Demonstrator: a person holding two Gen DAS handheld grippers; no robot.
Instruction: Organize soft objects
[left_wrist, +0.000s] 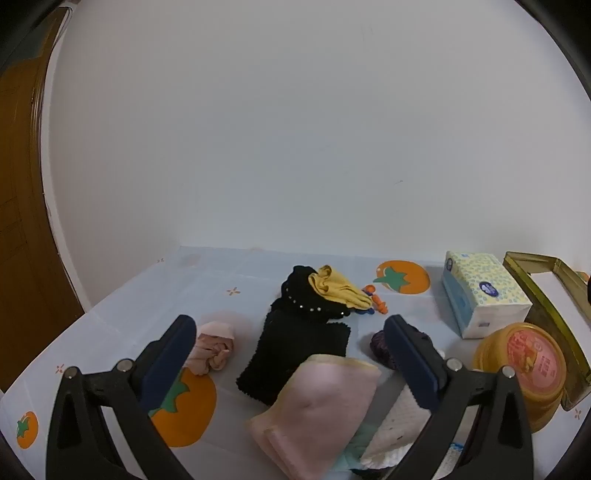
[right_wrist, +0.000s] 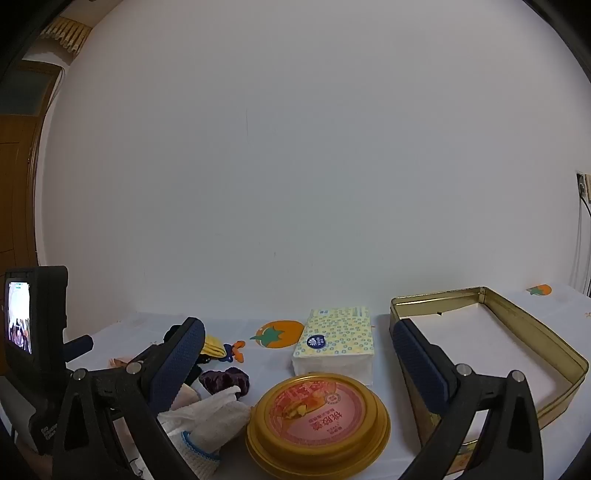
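Soft items lie scattered on the table: a folded pink cloth (left_wrist: 317, 410), a black knit piece (left_wrist: 295, 358) with a yellow cloth (left_wrist: 340, 290) on its far end, a knotted pale pink cloth (left_wrist: 214, 349), a purple scrunchie (left_wrist: 382, 345) (right_wrist: 225, 380) and a white knit cloth (left_wrist: 400, 424) (right_wrist: 207, 417). My left gripper (left_wrist: 290, 332) hovers open above the black piece and pink cloth, holding nothing. My right gripper (right_wrist: 299, 339) stands open and empty above the round gold tin (right_wrist: 317, 421).
An open gold rectangular tin (right_wrist: 532, 332) (left_wrist: 543, 291) with a white lining sits at the right. A tissue pack (right_wrist: 334, 339) (left_wrist: 480, 291) lies beside it, the round gold tin (left_wrist: 524, 365) in front. Small orange and blue toys (left_wrist: 375, 304) lie behind the cloths. A wall backs the table.
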